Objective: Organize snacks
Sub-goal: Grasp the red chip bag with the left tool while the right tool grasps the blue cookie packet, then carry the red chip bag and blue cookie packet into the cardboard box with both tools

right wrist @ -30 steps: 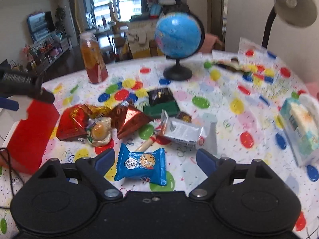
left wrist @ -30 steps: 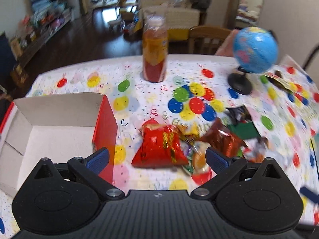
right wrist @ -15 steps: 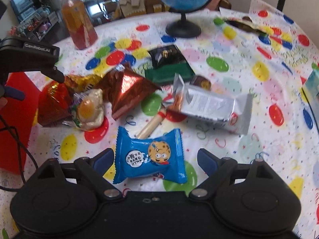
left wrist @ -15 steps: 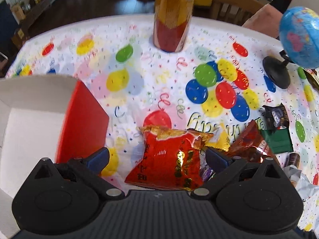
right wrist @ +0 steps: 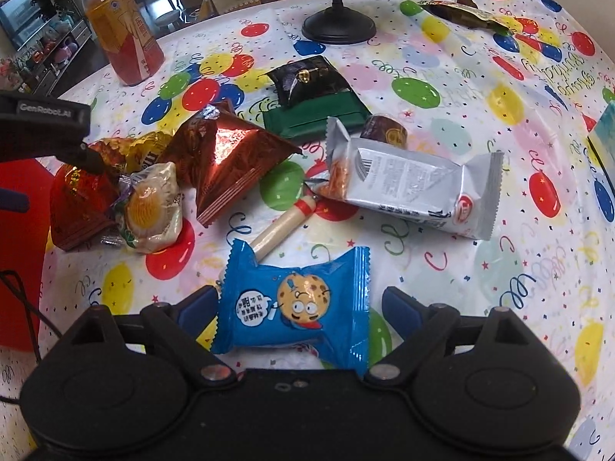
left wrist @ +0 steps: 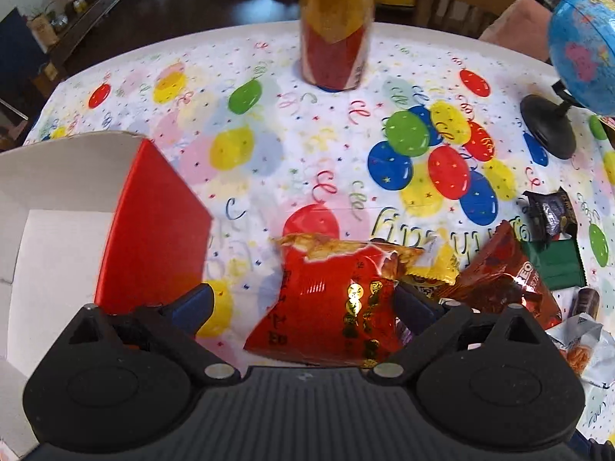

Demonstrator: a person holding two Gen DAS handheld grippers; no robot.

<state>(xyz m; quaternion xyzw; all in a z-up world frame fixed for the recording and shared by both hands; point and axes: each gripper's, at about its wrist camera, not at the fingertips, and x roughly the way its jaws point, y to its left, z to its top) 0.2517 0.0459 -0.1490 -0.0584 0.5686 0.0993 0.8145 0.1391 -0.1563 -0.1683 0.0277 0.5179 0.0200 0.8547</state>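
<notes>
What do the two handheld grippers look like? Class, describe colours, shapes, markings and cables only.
Both look alike. The left gripper and right gripper each have a matte black body with two rounded lobes, silver pivot screws, a ribbed centre panel and two black fingers tipped with blue pads. Seen from the right wrist view, the left gripper's side carries pale lettering, and a thin black cable hangs below it.

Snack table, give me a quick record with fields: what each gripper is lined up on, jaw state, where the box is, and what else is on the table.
left gripper: open, red snack bag between its fingers, not clamped
right gripper: open, jaws just widened, blue cookie packet between them, not pressed
box: red outside, white inside, open, left of the red snack bag
other snacks: silver packet, brown foil packet, green packet
non-snacks: drink bottle, globe
surface: balloon tablecloth
</notes>
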